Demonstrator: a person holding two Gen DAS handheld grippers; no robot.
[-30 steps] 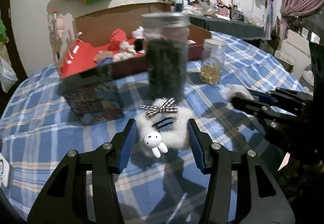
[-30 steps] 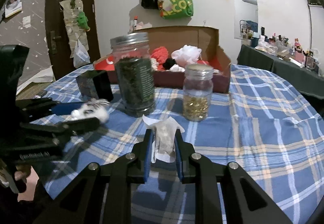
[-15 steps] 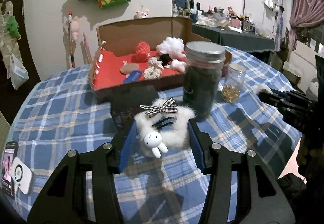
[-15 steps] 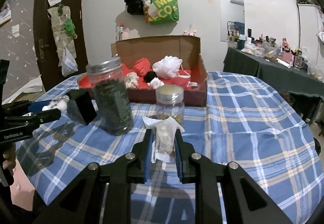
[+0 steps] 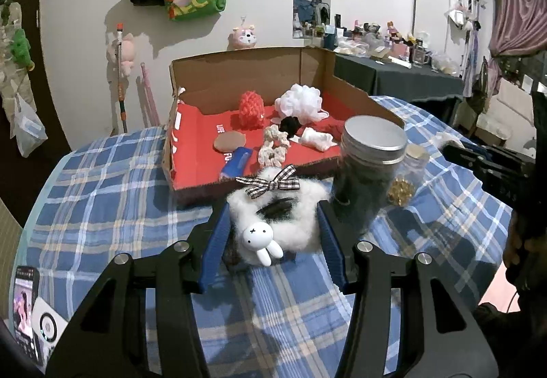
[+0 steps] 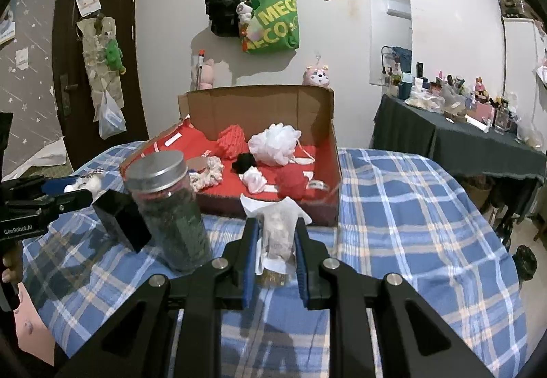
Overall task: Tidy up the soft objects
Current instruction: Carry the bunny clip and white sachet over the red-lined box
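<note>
Above the blue plaid bench (image 5: pixel 102 193), the left tool (image 5: pixel 271 224) clamped a fluffy white bow-trimmed hair clip (image 5: pixel 273 217); the right tool (image 6: pixel 273 241) pinched a white gauze sachet (image 6: pixel 277 231). At twelve o'clock, the red-lined cardboard box (image 6: pixel 253 104) already held several soft items; these two remained.

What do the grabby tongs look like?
Both the left tongs and the right tongs are matte black plastic frames with cut-out holes and round silver screws at the joints. Each finger carries a flat blue pad. White lettering reading GenRobot.AI runs along the side of the left one.
</note>
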